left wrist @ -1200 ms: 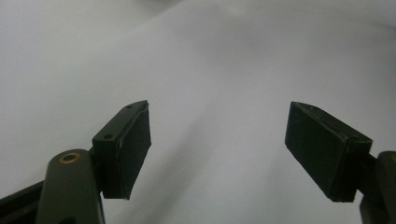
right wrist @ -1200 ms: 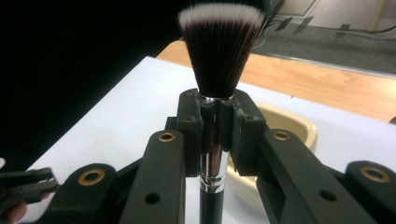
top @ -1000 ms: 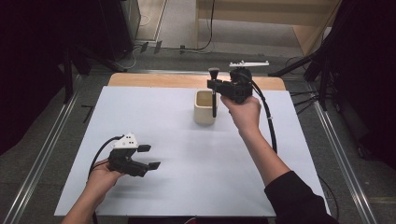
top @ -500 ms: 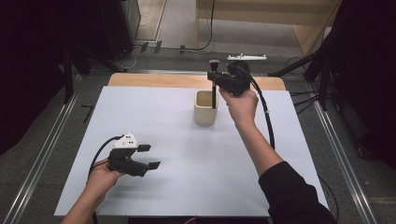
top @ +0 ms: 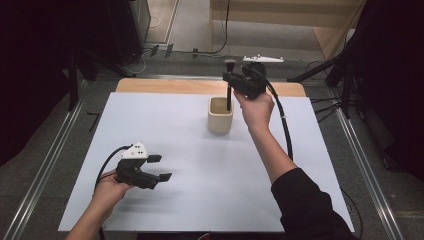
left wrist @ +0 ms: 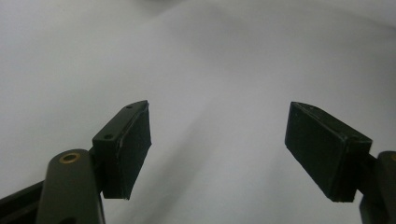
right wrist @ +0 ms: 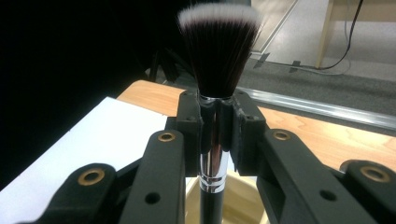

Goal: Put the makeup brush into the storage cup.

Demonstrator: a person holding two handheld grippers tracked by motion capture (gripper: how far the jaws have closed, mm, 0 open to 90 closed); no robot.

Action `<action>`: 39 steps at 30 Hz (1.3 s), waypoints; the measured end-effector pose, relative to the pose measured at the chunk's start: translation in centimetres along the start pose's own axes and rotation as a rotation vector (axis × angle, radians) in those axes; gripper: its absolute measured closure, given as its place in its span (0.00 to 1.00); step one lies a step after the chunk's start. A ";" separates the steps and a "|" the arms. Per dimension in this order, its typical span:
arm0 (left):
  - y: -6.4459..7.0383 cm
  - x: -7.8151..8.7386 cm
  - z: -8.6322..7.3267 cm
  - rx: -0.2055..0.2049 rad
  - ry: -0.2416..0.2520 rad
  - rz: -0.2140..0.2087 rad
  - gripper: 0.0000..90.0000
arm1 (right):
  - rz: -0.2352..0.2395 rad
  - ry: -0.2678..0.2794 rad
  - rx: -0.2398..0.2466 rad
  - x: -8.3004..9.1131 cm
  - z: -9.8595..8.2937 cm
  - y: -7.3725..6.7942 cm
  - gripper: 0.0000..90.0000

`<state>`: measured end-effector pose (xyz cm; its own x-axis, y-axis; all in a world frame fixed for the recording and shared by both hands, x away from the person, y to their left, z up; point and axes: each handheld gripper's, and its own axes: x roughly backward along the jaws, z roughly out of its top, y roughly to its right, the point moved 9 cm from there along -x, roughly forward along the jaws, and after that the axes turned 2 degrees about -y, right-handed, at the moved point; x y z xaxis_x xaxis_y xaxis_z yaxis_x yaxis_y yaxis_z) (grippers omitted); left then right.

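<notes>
A cup (top: 220, 116) stands on the surface (top: 200, 165) toward its far edge, right of centre. Above the cup, the right hand-held gripper (top: 231, 80) grips a brush (top: 229, 85) upright, bristles up, its handle reaching down into the cup. The left hand-held gripper (top: 160, 168) sits at the near left, jaws apart over bare surface, well apart from the cup.

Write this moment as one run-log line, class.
right gripper: shut on brush, upright over cup | left gripper: open, idle
</notes>
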<state>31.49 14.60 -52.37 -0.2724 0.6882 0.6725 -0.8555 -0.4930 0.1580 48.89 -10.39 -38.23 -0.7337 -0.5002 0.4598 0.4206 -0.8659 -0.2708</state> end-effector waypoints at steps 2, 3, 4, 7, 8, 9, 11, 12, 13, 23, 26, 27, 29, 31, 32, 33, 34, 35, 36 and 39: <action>-0.1 0.0 0.0 0.002 0.002 0.005 0.26 | -0.011 0.015 0.010 -0.1 0.1 0.2 0.87; -0.1 0.1 0.0 0.002 0.001 0.007 0.26 | -0.018 0.022 0.016 -0.2 0.2 0.2 0.87; -0.1 0.1 0.0 0.003 0.004 0.007 0.26 | -0.026 0.026 0.019 -0.3 0.2 0.3 0.87; -0.1 0.1 0.0 0.003 0.004 0.006 0.26 | -0.028 0.032 0.008 -0.6 0.1 0.5 0.87; -0.1 0.1 0.0 0.003 0.003 0.006 0.26 | -0.027 0.038 0.008 -0.8 0.2 0.5 0.87; -0.1 0.1 0.0 0.001 0.001 0.005 0.26 | -0.026 0.046 0.011 -0.9 0.2 0.5 0.87; 0.0 0.0 0.0 0.000 0.002 0.002 0.26 | -0.028 0.059 0.013 -1.1 0.2 0.3 0.87; 0.0 0.0 0.0 0.001 0.002 0.002 0.26 | -0.023 0.064 0.014 -1.4 0.2 0.2 0.87; 0.0 0.0 0.0 0.002 0.003 0.003 0.26 | -0.023 0.064 0.014 -1.4 0.2 0.2 0.87; 0.0 0.1 0.2 0.002 0.011 0.003 0.26 | -0.043 0.110 0.040 -2.6 -0.1 0.0 0.86; -0.1 0.1 0.1 0.004 0.009 0.005 0.26 | -0.051 0.116 0.064 -2.8 -0.1 -0.2 0.86; -0.1 0.1 0.1 0.006 0.010 0.004 0.26 | -0.050 0.116 0.066 -2.8 -0.2 -0.2 0.86; -0.1 0.1 0.1 0.003 0.010 0.004 0.26 | -0.047 0.112 0.065 -3.0 -0.3 -0.2 0.86; 0.0 0.1 0.1 0.002 0.009 0.000 0.26 | -0.047 0.108 0.067 -3.2 -0.5 -0.2 0.86; 0.0 0.1 0.1 0.002 0.009 -0.001 0.26 | -0.050 0.110 0.071 -3.2 -0.7 -0.2 0.86; 0.0 0.1 0.1 0.003 0.008 0.000 0.26 | -0.050 0.110 0.071 -3.2 -0.7 -0.2 0.86; 0.0 0.1 0.1 0.003 0.006 -0.002 0.26 | -0.047 0.117 0.067 -3.2 -0.7 -0.3 0.86; -0.1 0.1 0.1 0.003 0.007 -0.001 0.26 | -0.036 0.119 0.058 -3.3 -0.9 -0.2 0.86; -0.1 0.1 0.1 0.001 0.005 0.000 0.26 | -0.036 0.119 0.058 -3.3 -0.9 -0.2 0.86; -0.1 0.0 0.1 0.000 0.005 -0.001 0.26 | -0.040 0.109 0.052 -3.5 -1.4 0.1 0.86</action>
<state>31.57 14.64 -52.30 -0.2732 0.6915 0.6687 -0.8561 -0.4918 0.1587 50.75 -8.68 -41.01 -0.8026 -0.4646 0.3742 0.4153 -0.8854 -0.2087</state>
